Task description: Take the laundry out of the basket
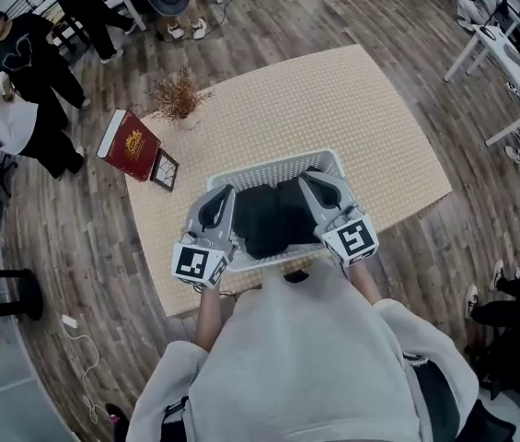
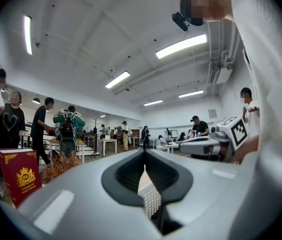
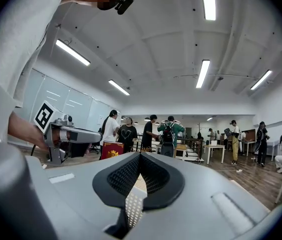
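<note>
A white laundry basket (image 1: 270,168) stands at the near edge of the table, filled with dark laundry (image 1: 273,217). My left gripper (image 1: 223,196) hovers over the basket's left side and my right gripper (image 1: 313,180) over its right side, both pointing level and away from me. In the left gripper view the jaws (image 2: 144,156) meet at the tips with nothing between them. It is the same in the right gripper view (image 3: 140,156). A strip of the basket's perforated wall (image 2: 152,200) shows below the closed tips. Neither gripper touches the laundry.
The beige table (image 1: 333,99) also carries a red box (image 1: 131,144), a small dark frame (image 1: 165,169) and a dried plant (image 1: 179,95) at its far left corner. Several people stand beyond the table at the left. White desks stand at the far right.
</note>
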Motion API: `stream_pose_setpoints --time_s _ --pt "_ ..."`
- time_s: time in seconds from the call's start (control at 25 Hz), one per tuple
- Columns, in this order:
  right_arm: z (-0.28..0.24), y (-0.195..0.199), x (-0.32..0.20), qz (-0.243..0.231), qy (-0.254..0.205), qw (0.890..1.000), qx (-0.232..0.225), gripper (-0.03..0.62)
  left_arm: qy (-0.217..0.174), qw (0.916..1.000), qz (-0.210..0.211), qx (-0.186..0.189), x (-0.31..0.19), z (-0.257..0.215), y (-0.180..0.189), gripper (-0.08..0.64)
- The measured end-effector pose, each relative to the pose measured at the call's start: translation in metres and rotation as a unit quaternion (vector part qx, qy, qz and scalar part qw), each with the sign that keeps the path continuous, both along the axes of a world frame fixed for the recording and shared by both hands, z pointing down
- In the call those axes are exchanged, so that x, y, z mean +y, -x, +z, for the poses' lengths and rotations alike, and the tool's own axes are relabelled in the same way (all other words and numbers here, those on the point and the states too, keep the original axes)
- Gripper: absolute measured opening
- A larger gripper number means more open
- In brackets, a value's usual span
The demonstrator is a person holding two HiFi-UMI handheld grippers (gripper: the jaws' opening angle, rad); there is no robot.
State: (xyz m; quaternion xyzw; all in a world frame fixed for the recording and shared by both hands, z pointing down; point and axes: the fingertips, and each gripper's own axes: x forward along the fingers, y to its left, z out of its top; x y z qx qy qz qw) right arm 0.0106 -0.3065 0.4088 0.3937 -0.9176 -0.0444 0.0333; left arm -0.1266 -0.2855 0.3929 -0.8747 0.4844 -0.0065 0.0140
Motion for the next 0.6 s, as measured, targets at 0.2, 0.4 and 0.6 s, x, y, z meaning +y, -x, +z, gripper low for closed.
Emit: stream_pose_setpoints --time_s 0.2,0.4,0.6 --pt "0.014 0.007 -0.022 -0.007 0.021 1.000 0.005 -0.002 0.012 0.9998 -0.007 -0.011 -0.021 0.014 0.010 0.008" --pt "0.048 0.014 -0.015 -0.034 0.080 0.996 0.025 -0.001 0.047 0.9985 -0.025 -0.016 -0.018 0.035 0.020 0.008" --pt "0.097 0.035 -0.003 -0.102 0.027 0.966 0.238 -0.001 0.056 0.9976 -0.038 -0.014 -0.024 0.048 0.031 0.008"
